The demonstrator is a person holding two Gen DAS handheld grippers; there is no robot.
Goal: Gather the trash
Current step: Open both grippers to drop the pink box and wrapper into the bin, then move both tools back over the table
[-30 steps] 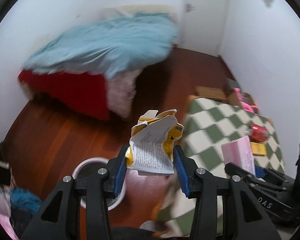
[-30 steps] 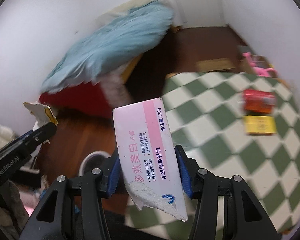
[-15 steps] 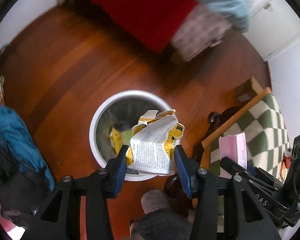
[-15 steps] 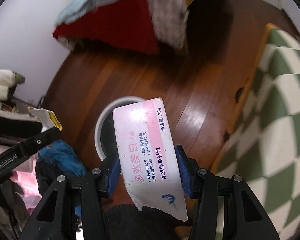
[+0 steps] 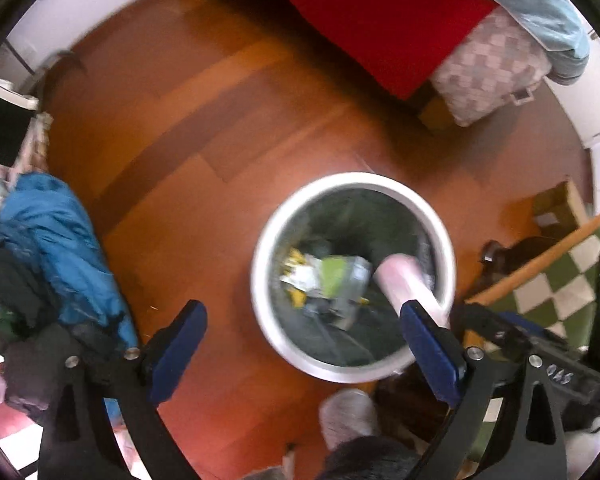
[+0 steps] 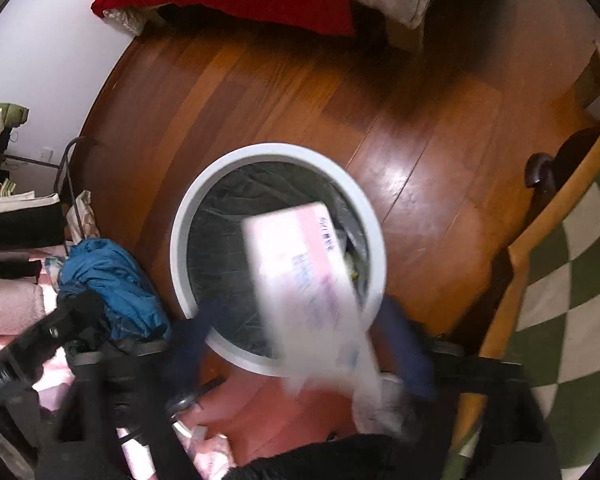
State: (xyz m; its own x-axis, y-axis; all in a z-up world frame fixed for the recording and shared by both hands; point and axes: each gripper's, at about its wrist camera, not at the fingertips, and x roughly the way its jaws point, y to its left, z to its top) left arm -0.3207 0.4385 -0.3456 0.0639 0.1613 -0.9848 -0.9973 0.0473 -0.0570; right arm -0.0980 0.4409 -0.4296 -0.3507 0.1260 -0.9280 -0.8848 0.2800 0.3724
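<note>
white-rimmed, the round trash bin point(image 5: 354, 276) stands on the wooden floor point(image 5: 204, 152) beside the green-checked table point(image 6: 572, 280). the left gripper point(image 5: 304, 332) points down over it, its jaws just sprung wide with nothing between them; the crumpled yellow wrapper point(image 5: 300, 276) lies at the bottom of the bin among other scraps. the right gripper point(image 6: 300, 344) has also just spread its jaws, and the pink toothpaste box point(image 6: 304, 276), blurred, is loose between them above the bin's mouth, with neither pad pressing it. in the left wrist view the box's end point(image 5: 404, 284) shows inside the rim. a blue jacket point(image 5: 56, 248) lies heaped on the floor nearby.
</note>
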